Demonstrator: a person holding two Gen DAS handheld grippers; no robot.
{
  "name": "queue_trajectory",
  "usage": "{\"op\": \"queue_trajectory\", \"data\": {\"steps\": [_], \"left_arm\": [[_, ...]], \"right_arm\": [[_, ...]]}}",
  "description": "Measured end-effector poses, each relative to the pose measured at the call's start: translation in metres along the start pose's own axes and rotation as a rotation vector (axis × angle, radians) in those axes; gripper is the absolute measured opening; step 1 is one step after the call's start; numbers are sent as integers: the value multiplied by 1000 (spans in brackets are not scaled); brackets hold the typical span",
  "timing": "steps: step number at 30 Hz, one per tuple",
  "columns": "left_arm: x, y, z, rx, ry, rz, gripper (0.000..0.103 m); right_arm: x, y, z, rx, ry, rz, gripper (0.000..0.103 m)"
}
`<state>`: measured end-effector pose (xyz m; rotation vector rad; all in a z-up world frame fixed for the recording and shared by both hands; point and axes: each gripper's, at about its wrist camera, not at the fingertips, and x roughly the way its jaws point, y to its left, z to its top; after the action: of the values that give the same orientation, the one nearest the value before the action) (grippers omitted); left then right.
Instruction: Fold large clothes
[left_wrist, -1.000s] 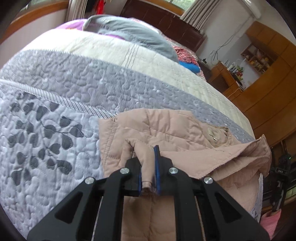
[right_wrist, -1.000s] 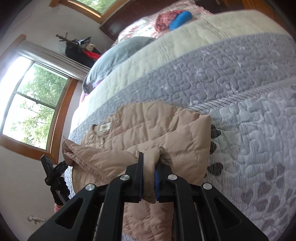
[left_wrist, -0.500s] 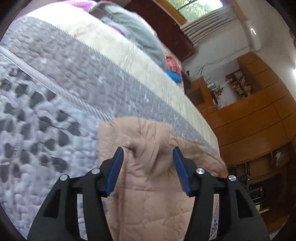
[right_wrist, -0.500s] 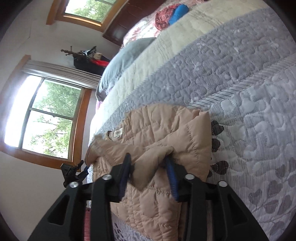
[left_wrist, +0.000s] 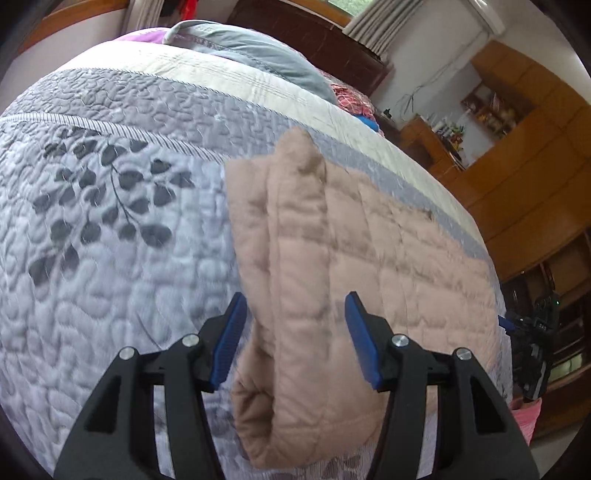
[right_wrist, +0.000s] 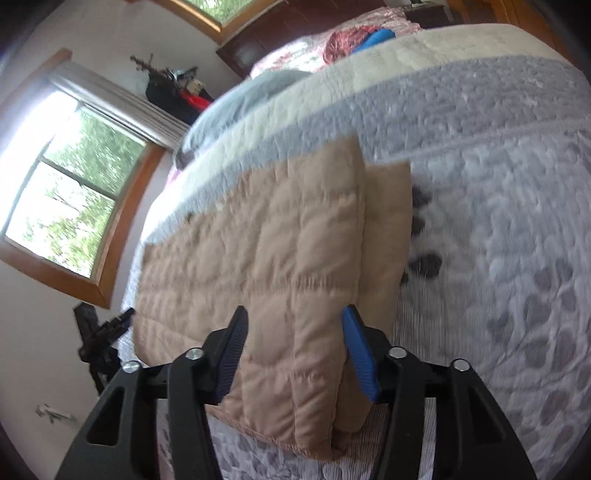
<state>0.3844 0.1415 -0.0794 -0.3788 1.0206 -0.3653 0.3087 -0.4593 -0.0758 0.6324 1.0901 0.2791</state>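
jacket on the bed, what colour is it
Light pinkish tan, quilted jacket; clearest in the right wrist view.

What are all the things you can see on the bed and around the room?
jacket: one, beige, quilted, folded flat on the quilt
quilt: one, grey and cream with dark leaves, covering the bed
pillow: one, grey, far end of bed
window: one, wood-framed, on the wall
cabinets: brown wood, beside the bed
left gripper: black, blue pads, open over jacket
right gripper: same, jaws closing, not gripping jacket
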Motion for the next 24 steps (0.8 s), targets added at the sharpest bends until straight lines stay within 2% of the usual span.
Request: {"op": "queue_trajectory", "data": {"steps": [1, 3, 4, 5, 7, 12, 16, 19, 21, 24], "left_arm": [[1, -2, -5, 1, -11, 15, 43], [4, -5, -10, 0, -17, 31, 31], [4, -8, -12, 7, -33, 62, 24], [3, -10, -14, 19, -44, 80, 22], [-3, -14, -17, 40, -77, 116, 14], [13, -5, -21, 32, -54, 152, 14], [22, -1, -24, 26, -50, 154, 17], [13, 1, -20, 1, -33, 144, 20], [3, 1, -18, -10, -44, 158, 24], [-24, -12, -23, 28, -121, 230, 26]], "right_arm": [[4, 2, -3, -8, 4, -28, 42], [9, 8, -6, -29, -1, -93, 25], [10, 10, -6, -31, -5, -98, 20], [9, 12, -6, -35, -12, -93, 15], [5, 16, -5, -55, -43, -86, 12], [29, 1, 0, -26, -12, -125, 11], [43, -9, -2, 9, 4, -107, 10], [31, -2, -3, -16, -12, -137, 12], [12, 6, -10, -37, -57, -190, 27], [-15, 25, -23, -84, -122, -245, 27]]}}
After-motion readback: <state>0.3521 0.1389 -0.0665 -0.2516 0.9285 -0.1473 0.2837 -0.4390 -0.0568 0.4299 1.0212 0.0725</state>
